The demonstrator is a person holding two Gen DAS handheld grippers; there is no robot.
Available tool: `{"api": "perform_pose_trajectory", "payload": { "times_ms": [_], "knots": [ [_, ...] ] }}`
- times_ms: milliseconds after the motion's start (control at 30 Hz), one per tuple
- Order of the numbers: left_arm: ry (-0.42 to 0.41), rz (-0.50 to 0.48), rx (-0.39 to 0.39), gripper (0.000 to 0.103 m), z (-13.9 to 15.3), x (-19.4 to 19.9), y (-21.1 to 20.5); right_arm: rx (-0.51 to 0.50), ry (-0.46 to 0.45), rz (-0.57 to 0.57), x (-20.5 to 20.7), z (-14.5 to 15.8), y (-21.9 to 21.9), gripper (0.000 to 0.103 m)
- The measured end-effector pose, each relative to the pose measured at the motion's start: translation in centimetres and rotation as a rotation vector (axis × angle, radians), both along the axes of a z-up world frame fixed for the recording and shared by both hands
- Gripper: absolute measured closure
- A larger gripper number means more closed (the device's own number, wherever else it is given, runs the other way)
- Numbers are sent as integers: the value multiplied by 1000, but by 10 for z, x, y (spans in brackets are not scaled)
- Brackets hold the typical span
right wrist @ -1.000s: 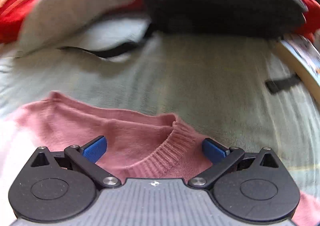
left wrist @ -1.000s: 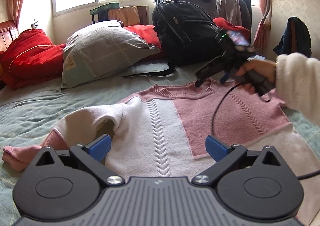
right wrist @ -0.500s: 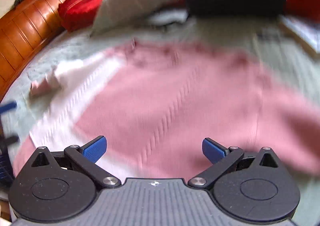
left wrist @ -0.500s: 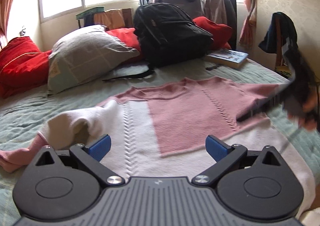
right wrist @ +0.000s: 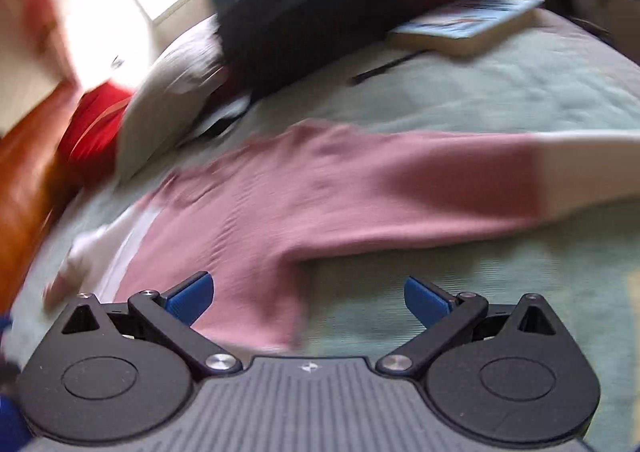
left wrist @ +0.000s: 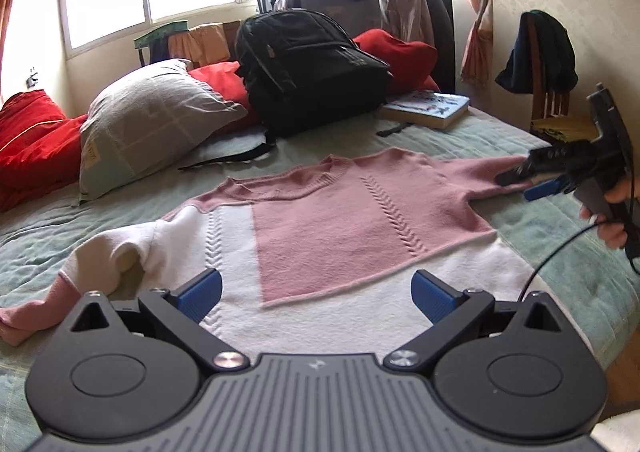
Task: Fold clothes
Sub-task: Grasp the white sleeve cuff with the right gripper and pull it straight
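Note:
A pink and white knit sweater (left wrist: 320,228) lies face up and flat on the green bedspread (left wrist: 560,264). Its left sleeve (left wrist: 92,264) is bent, with a pink cuff near the bed's edge. Its right sleeve (left wrist: 476,174) stretches out to the right. My left gripper (left wrist: 316,292) hovers open over the white lower part and holds nothing. A hand holds my right gripper (left wrist: 520,184) at the end of the right sleeve. In the blurred right wrist view this gripper (right wrist: 308,300) is open above the sweater's side, and the sleeve (right wrist: 440,188) runs off to the right.
A black backpack (left wrist: 308,68), a grey pillow (left wrist: 156,120) and red cushions (left wrist: 32,148) crowd the head of the bed. A book (left wrist: 426,108) lies beside the backpack. A chair with a dark garment (left wrist: 548,64) stands at the right. A wooden headboard (right wrist: 24,188) is at the left.
My right gripper left the collar and swept right to the end of the right sleeve, staying open. The left gripper's view pulled back and turned right, showing the whole sweater.

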State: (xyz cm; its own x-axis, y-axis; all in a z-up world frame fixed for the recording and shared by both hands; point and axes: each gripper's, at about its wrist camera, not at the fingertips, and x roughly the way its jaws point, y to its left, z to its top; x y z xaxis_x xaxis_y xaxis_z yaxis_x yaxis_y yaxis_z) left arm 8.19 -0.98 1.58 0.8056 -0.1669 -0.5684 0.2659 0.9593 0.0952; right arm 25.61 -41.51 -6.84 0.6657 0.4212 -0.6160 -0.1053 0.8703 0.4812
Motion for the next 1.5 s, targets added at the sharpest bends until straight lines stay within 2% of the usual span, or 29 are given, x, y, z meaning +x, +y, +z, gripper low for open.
{"api": "perform_pose_trajectory", "payload": {
  "times_ms": [100, 267, 300, 333, 433, 533, 700, 767, 833, 900, 1133, 1200, 1300, 1333, 1500],
  "knots": [
    [11, -10, 6, 2, -2, 3, -12, 66, -27, -77, -2, -8, -34, 0],
    [25, -32, 24, 2, -5, 7, -29, 156, -2, -248, -3, -33, -90, 1],
    [31, -32, 29, 2, -6, 9, -31, 174, -6, -277, -3, -38, -100, 9],
    [38, -29, 34, 2, -7, 11, -33, 203, -15, -313, -4, -44, -111, 21],
    [52, -20, 47, 2, -10, 16, -37, 252, -15, -400, -3, -54, -136, 44],
    [54, -29, 49, 2, -11, 18, -41, 294, -25, -478, 0, -62, -153, 48],
    [59, -35, 48, 2, -12, 19, -42, 268, -41, -570, 13, -66, -158, 49],
    [60, -32, 47, 2, -13, 19, -41, 207, -34, -583, 16, -63, -153, 58],
    [61, -30, 46, 2, -14, 19, -40, 134, -17, -598, 17, -60, -148, 87],
    [62, -28, 46, 2, -14, 19, -39, 136, -21, -598, 14, -58, -150, 91],
    [62, -28, 36, 2, -16, 19, -36, 137, -79, -594, -19, -29, -151, 94],
    [62, -29, 38, 2, -17, 19, -36, 147, -65, -605, -22, -25, -154, 94],
    [58, -32, 44, 2, -16, 18, -37, 106, -23, -656, -28, -22, -157, 94],
    [57, -33, 44, 2, -16, 18, -37, 98, -16, -668, -29, -22, -158, 91],
    [59, -37, 49, 2, -16, 19, -41, 67, -8, -720, -27, -16, -166, 90]
  ]
}}
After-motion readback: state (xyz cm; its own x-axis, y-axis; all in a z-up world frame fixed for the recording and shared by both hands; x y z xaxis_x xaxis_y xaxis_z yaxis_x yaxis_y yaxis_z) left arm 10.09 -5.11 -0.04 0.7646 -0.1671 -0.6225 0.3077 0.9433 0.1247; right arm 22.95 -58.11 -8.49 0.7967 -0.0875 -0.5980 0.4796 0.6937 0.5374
